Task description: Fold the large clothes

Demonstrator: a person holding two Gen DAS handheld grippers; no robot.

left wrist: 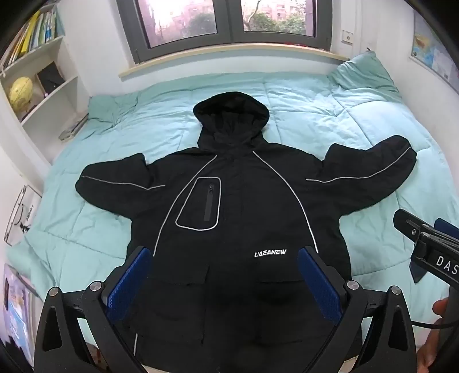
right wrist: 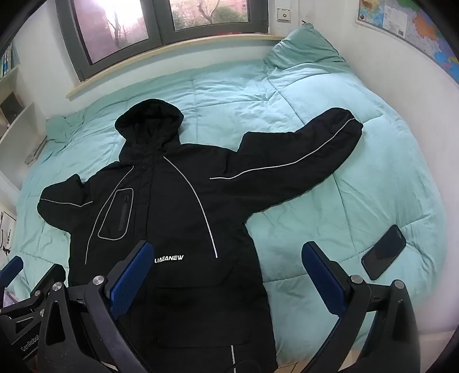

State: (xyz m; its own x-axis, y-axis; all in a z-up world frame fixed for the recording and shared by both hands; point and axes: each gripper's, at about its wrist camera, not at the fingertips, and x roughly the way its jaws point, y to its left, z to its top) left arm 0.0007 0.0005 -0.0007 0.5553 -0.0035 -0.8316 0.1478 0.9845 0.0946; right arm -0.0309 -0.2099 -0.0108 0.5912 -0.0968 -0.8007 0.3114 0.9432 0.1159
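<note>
Two window panes overlook the mint quilt ahead of us, bookshelf at our left. Our left gripper and right gripper hover with jaws spread wide, holding nothing; the black hooded jacket lies flat between and beyond them, a phone just right of the right jaws.

Soft window daylight, fisheye-warped edges

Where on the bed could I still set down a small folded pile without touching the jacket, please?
Bare quilt runs between the hood and the window sill, and between the hood and the right sleeve. A smaller patch lies below that sleeve, bordered by the phone. The middle is crowded: the jacket lies spread there, both sleeves out.
</note>
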